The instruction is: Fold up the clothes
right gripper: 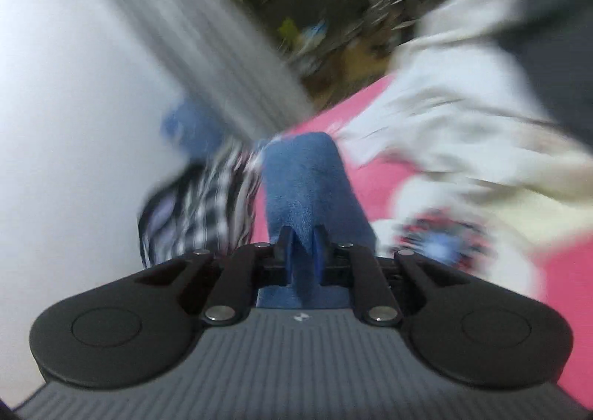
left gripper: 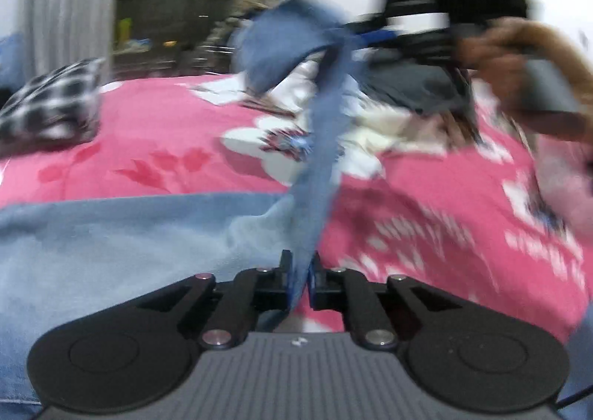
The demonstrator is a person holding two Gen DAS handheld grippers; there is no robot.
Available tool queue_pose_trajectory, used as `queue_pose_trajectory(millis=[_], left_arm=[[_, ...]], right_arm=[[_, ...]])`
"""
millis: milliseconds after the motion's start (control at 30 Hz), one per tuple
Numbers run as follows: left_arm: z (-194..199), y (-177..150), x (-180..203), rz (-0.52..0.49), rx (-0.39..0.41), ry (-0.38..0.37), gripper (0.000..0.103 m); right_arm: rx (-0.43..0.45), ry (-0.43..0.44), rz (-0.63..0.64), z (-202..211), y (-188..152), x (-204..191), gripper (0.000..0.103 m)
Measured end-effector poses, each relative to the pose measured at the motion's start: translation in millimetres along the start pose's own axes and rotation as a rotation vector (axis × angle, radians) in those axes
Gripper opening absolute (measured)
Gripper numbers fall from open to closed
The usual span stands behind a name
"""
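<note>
The blue denim garment (left gripper: 326, 131) hangs stretched between the two grippers above a pink floral bedspread (left gripper: 155, 131), one narrow band running taut from the left gripper (left gripper: 300, 272) up toward the right one. On the far left of the left wrist view, a black-and-white checked cloth (left gripper: 55, 105) lies bunched on the bedspread, and a pale blue fabric (left gripper: 111, 235) covers the near left part of the bed. In the middle, the left gripper's two blue-padded fingers are pressed together on the denim band, which rises from between them. Further right, a heap of white and dark clothes (left gripper: 400, 112) sits on the bed behind the band. At upper right the right gripper (left gripper: 355, 35) is held level and sideways, blurred, by a person's hand (left gripper: 519, 68) wrapped round its grey handle, the forearm reaching in from the right edge.

In the right wrist view the right gripper (right gripper: 302, 242) has its fingers clamped on a thick fold of the denim. A small pale logo mark sits on each gripper's ribbed grey body; it cannot be read.
</note>
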State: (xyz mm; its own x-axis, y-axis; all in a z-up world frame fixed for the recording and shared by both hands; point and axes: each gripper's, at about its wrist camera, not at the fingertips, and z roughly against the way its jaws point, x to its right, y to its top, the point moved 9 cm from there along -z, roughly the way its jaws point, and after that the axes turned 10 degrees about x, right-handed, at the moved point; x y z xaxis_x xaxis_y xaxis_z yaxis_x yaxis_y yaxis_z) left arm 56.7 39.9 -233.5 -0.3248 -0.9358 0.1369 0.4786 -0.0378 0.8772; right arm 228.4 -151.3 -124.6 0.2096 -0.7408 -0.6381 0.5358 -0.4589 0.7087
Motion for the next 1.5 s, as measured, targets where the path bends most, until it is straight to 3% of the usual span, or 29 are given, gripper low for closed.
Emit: queue_pose_trajectory(millis=[100,267,333,400,433,500,600,700,767,833,933,1033,1133,1200,1300,1367,1500], left_arm=[[0.0,-14.6,10.4,-0.069,-0.065,-0.048,0.021],[0.3,-29.8,20.1,-0.167,-0.131,-0.085,0.038],[0.7,-30.4,21.0,-0.189,-0.140,-0.086,0.050],[0.7,-30.3,20.2,-0.193,-0.144,-0.072,0.054],[-0.5,-30.0,19.0,-0.184,-0.148,-0.064,0.054],[-1.6,-28.3,17.1,-0.159,-0.152,-0.048,0.055],[-1.8,-25.4,15.6,-0.112,-0.154,-0.023,0.056],[-1.1,-23.7,12.1,-0.060,-0.154,0.011,0.056],[-1.0,-22.9,9.3,-0.030,-0.149,0.036,0.056],[-0.7,-21.4,8.3,-0.005,-0.143,0.058,0.056],[-3.2,-19.8,9.0,0.012,-0.132,0.068,0.056],[-9.2,-21.7,10.8,0.002,-0.139,0.069,0.058],[-11.4,-23.8,13.1,-0.014,-0.136,0.068,0.060],[-10.9,-25.1,14.3,-0.026,-0.132,0.068,0.061],[-11.3,-26.2,15.0,-0.028,-0.129,0.072,0.061],[-11.4,-26.1,14.8,-0.025,-0.129,0.076,0.061],[-10.9,-25.9,15.6,-0.026,-0.129,0.078,0.061]], right_arm=[[0.048,-0.150,-0.111,84.9,-25.8,69.3,0.010],[-0.037,-0.469,-0.309,175.3,-90.5,179.1,0.012],[0.017,-0.519,-0.355,205.5,-87.0,195.9,0.013],[0.084,-0.522,-0.338,222.1,-69.6,195.8,0.017],[0.096,-0.514,-0.314,222.3,-61.4,191.4,0.019],[0.104,-0.492,-0.257,217.1,-45.8,179.7,0.035],[0.043,-0.452,-0.057,182.9,-33.5,146.5,0.055],[0.033,-0.472,0.159,151.3,-17.0,120.2,0.063],[0.061,-0.507,0.221,139.0,-4.9,120.5,0.068],[0.063,-0.556,0.125,135.5,0.2,150.9,0.075],[0.040,-0.605,-0.079,132.5,-4.6,202.8,0.076],[-0.019,-0.609,-0.249,134.0,-24.2,242.2,0.073],[-0.023,-0.540,-0.313,132.9,-31.4,248.5,0.057],[-0.026,-0.510,-0.315,131.3,-30.6,245.8,0.031],[-0.035,-0.478,-0.318,129.4,-28.6,241.6,0.012],[-0.009,-0.487,-0.300,133.5,-24.0,236.6,0.007],[0.160,-0.517,-0.290,166.3,-4.8,219.0,0.005]])
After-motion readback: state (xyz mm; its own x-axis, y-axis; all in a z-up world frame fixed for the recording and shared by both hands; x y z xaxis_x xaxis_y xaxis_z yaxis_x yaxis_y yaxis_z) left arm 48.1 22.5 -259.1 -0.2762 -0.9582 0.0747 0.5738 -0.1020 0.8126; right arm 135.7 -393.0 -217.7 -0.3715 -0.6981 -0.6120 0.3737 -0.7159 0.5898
